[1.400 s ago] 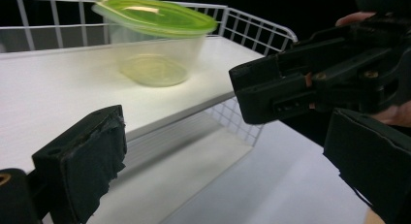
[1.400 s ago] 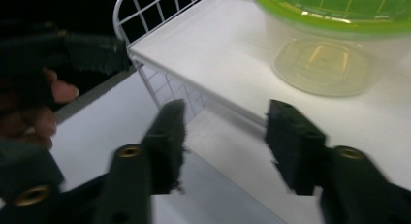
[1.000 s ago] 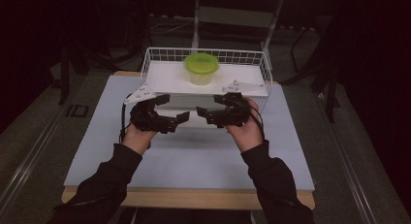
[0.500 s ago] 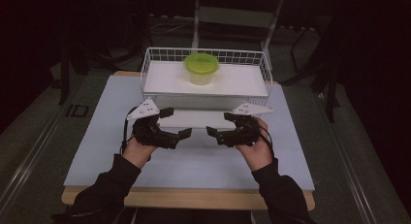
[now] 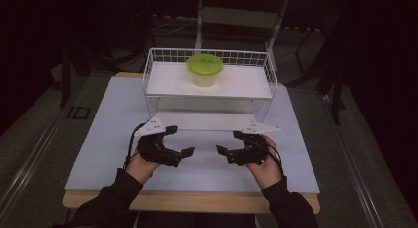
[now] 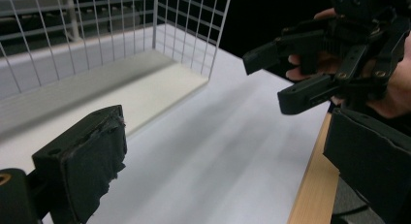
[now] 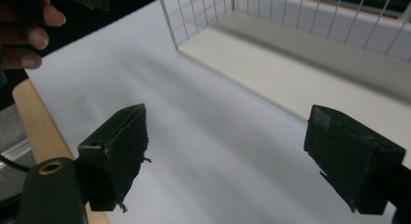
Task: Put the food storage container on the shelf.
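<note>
Left gripper (image 5: 181, 145): hovering low, pointing inward toward the other, jaws standing wide apart and holding nothing.
Right gripper (image 5: 227, 147): mirroring it, pointing inward, jaws likewise spread and holding nothing.
Gap between grippers: tips are facing each other, near but apart.
Forearms: coming in from the bottom edge in dark sleeves (image 5: 111, 201), angling slightly inward.
</note>
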